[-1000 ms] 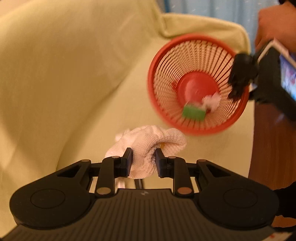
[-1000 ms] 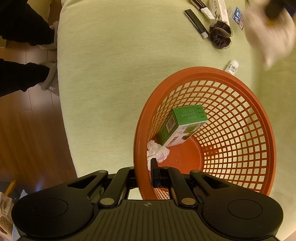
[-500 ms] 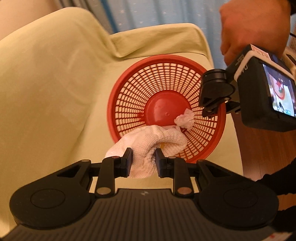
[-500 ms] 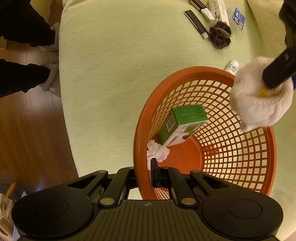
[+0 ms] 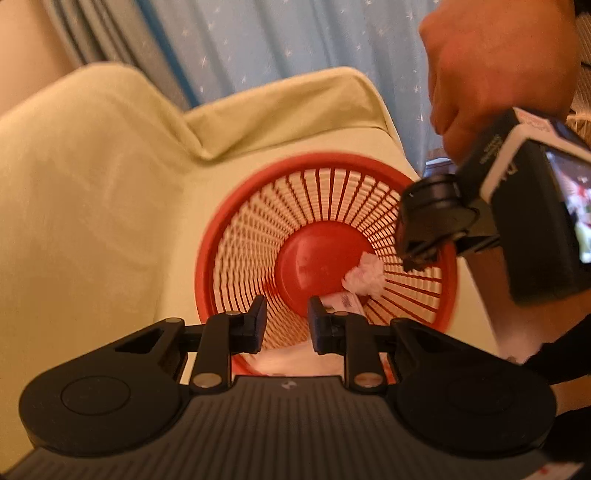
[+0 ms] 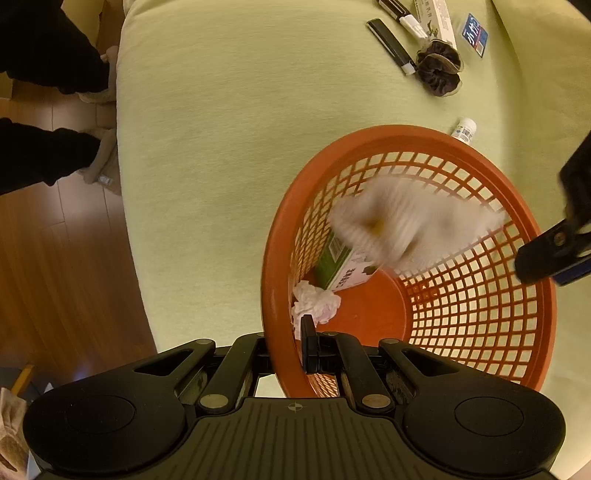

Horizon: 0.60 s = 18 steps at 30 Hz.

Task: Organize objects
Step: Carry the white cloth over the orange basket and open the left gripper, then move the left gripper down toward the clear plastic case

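**Clerk:** Right tool [image 6: 291, 347]: clenched on the near rim of the orange basket [image 6: 461, 147], one finger inside the wall and one outside. Contents next?

**Checker:** Item one, crumpled tissue [image 6: 314, 299], on the basket floor just beyond that tool. Item two, green box [image 6: 332, 266], leaning against the wall behind the tissue. Item three, white cloth [image 6: 406, 221], blurred, inside the basket over the box. I judge it is dropping.

**Clerk:** Left tool [image 5: 287, 325]?

**Checker:** Released. Its jaws stand a narrow gap apart with nothing between them, and the basket floor shows through the gap. It hangs over the basket's right side, seen from the right wrist.

**Clerk:** Change from half a second ago?

**Checker:** The cloth was then clamped in the left tool above the rim. Now it is free of it. Basket, box and tissue have not shifted.

**Clerk:** Stock outstanding?

**Checker:** All on the sofa cushion [image 6: 221, 147], past the far rim. The small white bottle [image 6: 463, 131] lies just outside that rim, its long axis slanting towards the basket. Farther off are a dark scrunchie [image 6: 439, 68], a black marker [image 6: 391, 46] touching it, a white tube [image 6: 436, 18] and a blue packet [image 6: 476, 33].

**Clerk:** Which hand?

**Checker:** The left, by my reckoning. It is empty and on that side, while the right is occupied holding the basket.
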Each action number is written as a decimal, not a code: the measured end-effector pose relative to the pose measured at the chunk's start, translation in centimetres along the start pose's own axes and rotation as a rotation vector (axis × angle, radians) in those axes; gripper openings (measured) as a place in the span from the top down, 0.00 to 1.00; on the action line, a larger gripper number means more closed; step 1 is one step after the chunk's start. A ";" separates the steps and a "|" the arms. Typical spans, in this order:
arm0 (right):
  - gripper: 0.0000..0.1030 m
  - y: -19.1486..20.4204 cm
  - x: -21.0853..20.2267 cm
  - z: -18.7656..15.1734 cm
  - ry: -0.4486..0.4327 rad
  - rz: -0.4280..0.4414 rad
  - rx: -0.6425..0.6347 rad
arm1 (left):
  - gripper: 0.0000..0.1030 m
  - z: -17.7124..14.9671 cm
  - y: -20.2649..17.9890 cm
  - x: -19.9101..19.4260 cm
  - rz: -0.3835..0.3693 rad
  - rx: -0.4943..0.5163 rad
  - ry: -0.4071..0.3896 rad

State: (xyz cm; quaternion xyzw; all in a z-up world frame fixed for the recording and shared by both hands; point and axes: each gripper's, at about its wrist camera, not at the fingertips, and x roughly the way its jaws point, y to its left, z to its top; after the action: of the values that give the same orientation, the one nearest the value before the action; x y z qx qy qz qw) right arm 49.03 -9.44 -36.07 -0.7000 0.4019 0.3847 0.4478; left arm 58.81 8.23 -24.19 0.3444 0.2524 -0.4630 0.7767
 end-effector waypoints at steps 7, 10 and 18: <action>1.00 -0.1 0.1 -0.1 -0.003 0.005 0.009 | 0.79 -0.6 0.7 -0.1 0.034 -0.071 -0.002; 1.00 -0.4 0.1 -0.2 -0.006 0.012 0.022 | 0.79 -1.5 1.3 -1.0 0.064 -0.132 0.022; 1.00 -0.5 0.2 -0.2 -0.007 0.016 0.024 | 0.78 -5.4 1.4 -2.8 0.122 -0.301 0.108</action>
State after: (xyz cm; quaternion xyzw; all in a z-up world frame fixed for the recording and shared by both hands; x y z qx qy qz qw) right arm 49.61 -9.47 -35.99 -0.6900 0.4107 0.3857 0.4545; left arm 58.45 14.34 -25.23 0.2632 0.3390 -0.3528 0.8314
